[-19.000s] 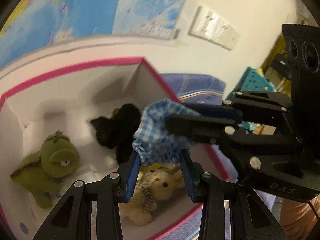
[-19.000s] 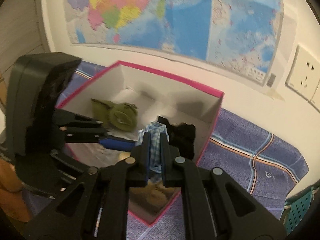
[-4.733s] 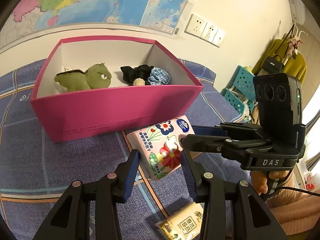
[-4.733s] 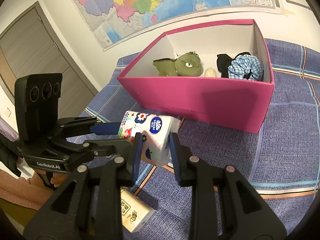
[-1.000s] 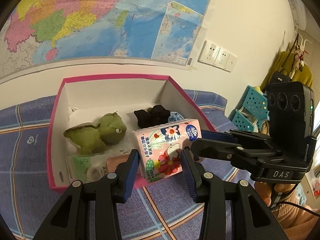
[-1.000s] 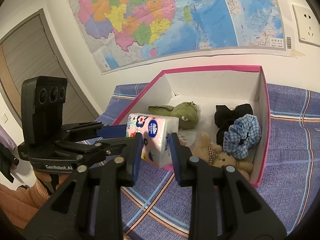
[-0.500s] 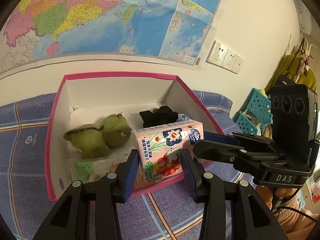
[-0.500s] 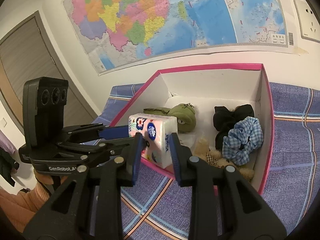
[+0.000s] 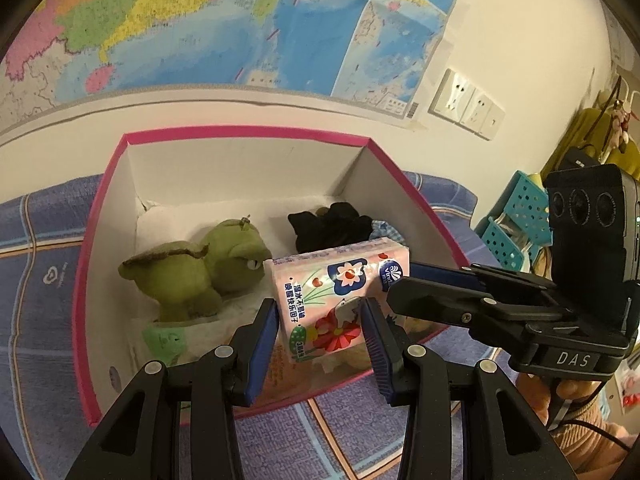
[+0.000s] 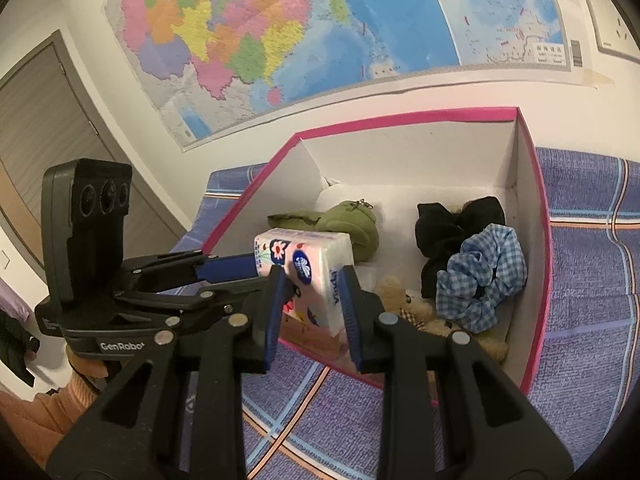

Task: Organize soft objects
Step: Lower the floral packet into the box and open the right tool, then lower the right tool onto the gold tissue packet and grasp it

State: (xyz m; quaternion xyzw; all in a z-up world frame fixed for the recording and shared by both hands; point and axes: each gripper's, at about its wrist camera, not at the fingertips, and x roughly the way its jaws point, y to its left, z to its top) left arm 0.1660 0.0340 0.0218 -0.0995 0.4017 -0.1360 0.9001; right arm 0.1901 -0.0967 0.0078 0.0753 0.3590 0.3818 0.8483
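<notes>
Both grippers clamp one floral tissue pack [image 9: 340, 280] and hold it in the air over the near wall of the pink box [image 9: 248, 136]. The left gripper [image 9: 318, 320] pinches the pack's lower end between its blue pads, and the right gripper [image 9: 404, 280] grips the end by the blue logo from the side. In the right wrist view the right gripper [image 10: 314, 280] is clenched on the white short face of the pack [image 10: 304, 256], while the left gripper [image 10: 252, 264] reaches in from the left.

Relative to the box, the pack hangs above its front middle, tilted, with its lower corner over the near rim. Inside, the green plush turtle [image 9: 196, 268] fills the left half. The black scrunchie [image 10: 452, 232] and the blue gingham scrunchie [image 10: 480, 280] lie against the right wall, and a tan teddy bear [image 10: 404, 304] lies in the near right corner. A green-printed packet [image 9: 164, 340] lies in the near left corner. Bare white floor shows along the box's far wall and between the turtle and the black scrunchie. The box sits on a blue plaid cloth [image 10: 592, 280], close under the wall map [image 10: 320, 20].
</notes>
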